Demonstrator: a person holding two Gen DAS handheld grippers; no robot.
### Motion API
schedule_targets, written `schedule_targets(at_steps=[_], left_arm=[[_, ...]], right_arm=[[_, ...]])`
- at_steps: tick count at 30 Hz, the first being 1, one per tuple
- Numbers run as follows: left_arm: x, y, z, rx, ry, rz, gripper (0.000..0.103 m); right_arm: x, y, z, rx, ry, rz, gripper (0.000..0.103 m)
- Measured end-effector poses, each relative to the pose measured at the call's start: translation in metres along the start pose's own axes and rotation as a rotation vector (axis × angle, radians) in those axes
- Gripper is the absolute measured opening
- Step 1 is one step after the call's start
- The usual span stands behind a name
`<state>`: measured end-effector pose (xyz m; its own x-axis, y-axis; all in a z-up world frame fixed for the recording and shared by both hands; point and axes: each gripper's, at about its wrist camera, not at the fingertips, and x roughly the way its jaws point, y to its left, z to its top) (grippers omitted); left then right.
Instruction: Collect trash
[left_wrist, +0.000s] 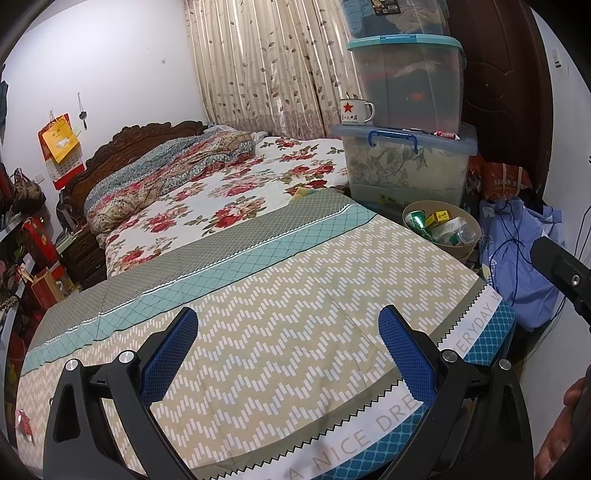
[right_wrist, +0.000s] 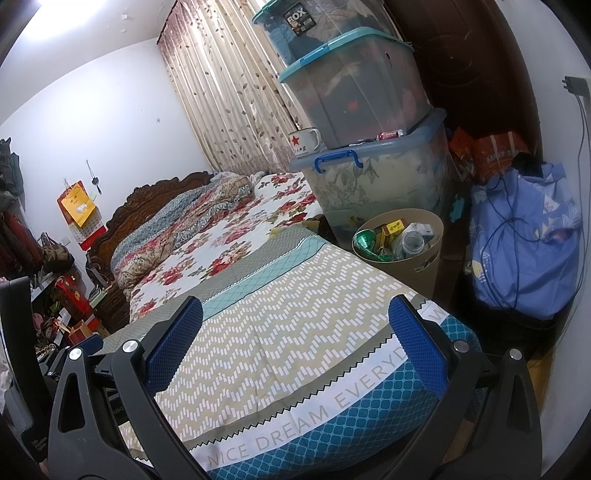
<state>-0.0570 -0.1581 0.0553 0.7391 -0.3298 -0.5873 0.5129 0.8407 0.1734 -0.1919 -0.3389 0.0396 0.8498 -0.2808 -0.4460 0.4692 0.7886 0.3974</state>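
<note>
A round beige bin (left_wrist: 466, 248) (right_wrist: 424, 273) stands on the floor at the bed's right side. Inside it lie a green can (left_wrist: 415, 221) (right_wrist: 365, 242), a yellow carton (left_wrist: 437, 217) (right_wrist: 391, 229) and a clear plastic bottle (left_wrist: 463, 233) (right_wrist: 410, 242). My left gripper (left_wrist: 290, 343) hovers open over the zigzag bedspread (left_wrist: 258, 295), nothing between its blue pads. My right gripper (right_wrist: 295, 339) is likewise open and empty above the foot of the bedspread (right_wrist: 280, 332). A small red scrap (left_wrist: 24, 421) lies at the bedspread's far left edge.
Stacked clear storage boxes (left_wrist: 406, 110) (right_wrist: 362, 122) rise behind the bin, with a white star mug (left_wrist: 354, 110) (right_wrist: 304, 142) on the lowest lid. A blue cloth bag (left_wrist: 517, 266) (right_wrist: 528, 251) sits right of the bin. Red bags (left_wrist: 40, 258) crowd the left floor.
</note>
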Motion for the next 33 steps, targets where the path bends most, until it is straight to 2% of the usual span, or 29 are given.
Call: schedule_targets(at_steps=[33], left_arm=[[-0.0006,0.0088,-0.0014,-0.038,0.003,0.011,0.094]], right_arm=[[-0.0005,0.0028,-0.0012,0.0,0.001,-0.001,0.1]])
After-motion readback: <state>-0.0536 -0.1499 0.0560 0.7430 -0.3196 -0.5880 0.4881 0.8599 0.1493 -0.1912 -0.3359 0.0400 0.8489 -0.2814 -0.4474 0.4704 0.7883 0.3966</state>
